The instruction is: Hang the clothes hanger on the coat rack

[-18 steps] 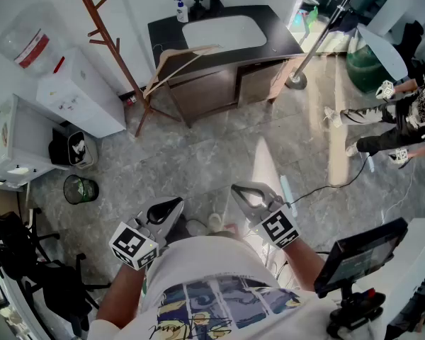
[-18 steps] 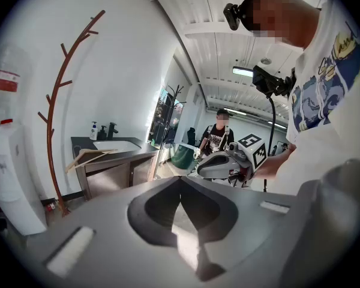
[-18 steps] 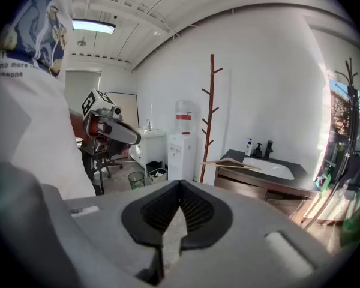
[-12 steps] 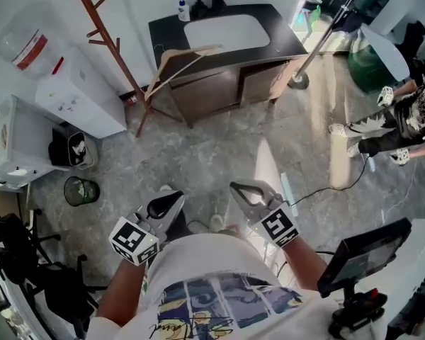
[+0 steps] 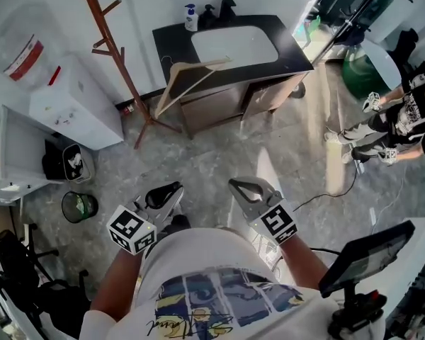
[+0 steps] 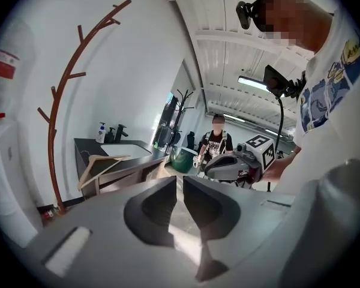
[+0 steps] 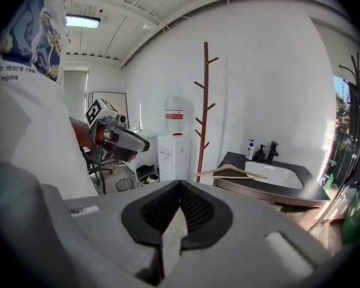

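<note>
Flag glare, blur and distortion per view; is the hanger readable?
Head view: barrel distortion, sun streak glaring on the floor, hanger sharp. Left gripper view: heavy fisheye, black vignette, coat rack bowed. Right gripper view: fisheye too, even light, hanger clear.

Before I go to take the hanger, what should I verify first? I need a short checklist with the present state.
1. Hanger free, resting against the vanity: ok.
2. Left claw empty: ok, jaws barely apart.
3. Right claw opened for grasping: not ok, shut and empty.
4. Coat rack pegs bare: ok.
5. Hanger within reach: not ok, it is across the floor.
</note>
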`<action>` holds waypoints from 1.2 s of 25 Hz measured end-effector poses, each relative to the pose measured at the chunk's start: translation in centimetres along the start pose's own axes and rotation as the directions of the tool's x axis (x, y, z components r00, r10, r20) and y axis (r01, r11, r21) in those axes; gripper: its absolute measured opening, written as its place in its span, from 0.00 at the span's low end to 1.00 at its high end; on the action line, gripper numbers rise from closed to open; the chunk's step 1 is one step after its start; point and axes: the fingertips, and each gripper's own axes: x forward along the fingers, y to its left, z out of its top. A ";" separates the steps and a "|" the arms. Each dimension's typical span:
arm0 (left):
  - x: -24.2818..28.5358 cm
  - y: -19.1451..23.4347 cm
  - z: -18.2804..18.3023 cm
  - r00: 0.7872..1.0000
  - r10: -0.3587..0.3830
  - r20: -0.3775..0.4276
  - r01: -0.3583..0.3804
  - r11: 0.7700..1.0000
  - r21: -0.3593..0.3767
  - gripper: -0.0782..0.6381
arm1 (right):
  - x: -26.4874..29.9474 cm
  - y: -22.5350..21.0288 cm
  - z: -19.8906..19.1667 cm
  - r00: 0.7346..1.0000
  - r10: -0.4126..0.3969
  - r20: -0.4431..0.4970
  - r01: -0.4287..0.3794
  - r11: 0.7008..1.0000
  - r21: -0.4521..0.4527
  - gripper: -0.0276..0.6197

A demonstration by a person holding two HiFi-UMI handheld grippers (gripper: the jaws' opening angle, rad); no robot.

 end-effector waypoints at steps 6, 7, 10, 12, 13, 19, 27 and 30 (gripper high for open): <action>-1.8 7.6 0.2 0.999 -0.016 -0.037 0.013 0.998 -0.060 0.20 | 6.3 0.4 3.5 0.999 -0.031 0.012 0.031 0.999 0.023 0.12; -1.9 9.0 0.2 0.999 -0.017 -0.044 0.014 0.997 -0.075 0.21 | 7.3 0.4 4.1 0.999 -0.039 0.013 0.038 0.999 0.028 0.14; -1.8 13.5 -0.2 0.998 -0.015 -0.063 0.006 0.991 -0.132 0.24 | 9.5 0.3 5.4 0.998 -0.066 0.014 0.065 0.997 0.043 0.17; -1.1 16.5 -0.9 0.997 0.003 -0.072 -0.017 0.983 -0.183 0.27 | 10.3 0.4 5.8 0.998 -0.067 0.006 0.067 0.997 0.049 0.18; -0.7 17.9 -1.4 0.997 0.016 -0.078 -0.032 0.977 -0.209 0.28 | 10.5 0.5 5.8 0.998 -0.064 -0.004 0.064 0.997 0.050 0.19; 3.7 25.9 -3.7 0.992 0.081 -0.095 -0.111 0.919 -0.379 0.34 | 11.8 -2.6 4.9 0.996 -0.051 -0.069 0.057 0.995 0.083 0.19; 10.3 33.1 -7.0 0.988 0.132 -0.074 -0.149 0.754 -0.640 0.46 | 14.8 -9.7 5.8 0.994 0.002 -0.107 0.005 0.998 0.068 0.19; 12.7 34.9 -8.2 0.991 0.134 -0.028 -0.108 0.643 -0.758 0.53 | 15.3 -11.9 5.5 0.991 0.011 -0.132 -0.001 0.997 0.073 0.19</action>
